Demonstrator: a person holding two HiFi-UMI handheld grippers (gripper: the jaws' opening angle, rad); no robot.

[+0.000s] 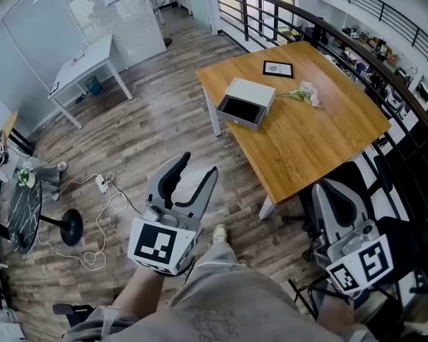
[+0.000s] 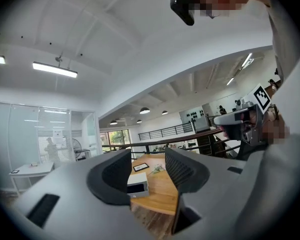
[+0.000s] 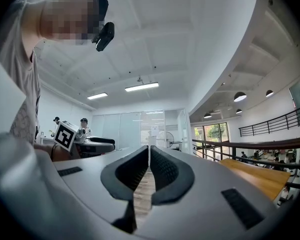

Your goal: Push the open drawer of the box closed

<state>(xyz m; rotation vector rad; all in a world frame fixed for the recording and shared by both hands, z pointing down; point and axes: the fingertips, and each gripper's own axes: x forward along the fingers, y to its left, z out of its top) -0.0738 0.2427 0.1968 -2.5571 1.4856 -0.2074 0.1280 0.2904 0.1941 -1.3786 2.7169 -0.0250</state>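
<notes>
A grey-white box (image 1: 246,100) sits on the wooden table (image 1: 321,137) near its left edge, its dark drawer (image 1: 238,110) pulled out toward me. My left gripper (image 1: 198,166) hangs over the floor well short of the table, jaws wide open and empty. In the left gripper view the box (image 2: 138,185) shows far off between the open left gripper (image 2: 147,160) fingers. My right gripper (image 1: 334,194) is low at the right beside the table's near corner. In the right gripper view the right gripper (image 3: 149,154) tips meet with nothing between them.
A framed picture (image 1: 277,68) and a small bunch of flowers (image 1: 304,93) lie on the table behind the box. A white desk (image 1: 85,57) stands far left. Cables (image 1: 93,212) and a black stand (image 1: 64,226) are on the wooden floor. A railing (image 1: 371,55) runs behind the table.
</notes>
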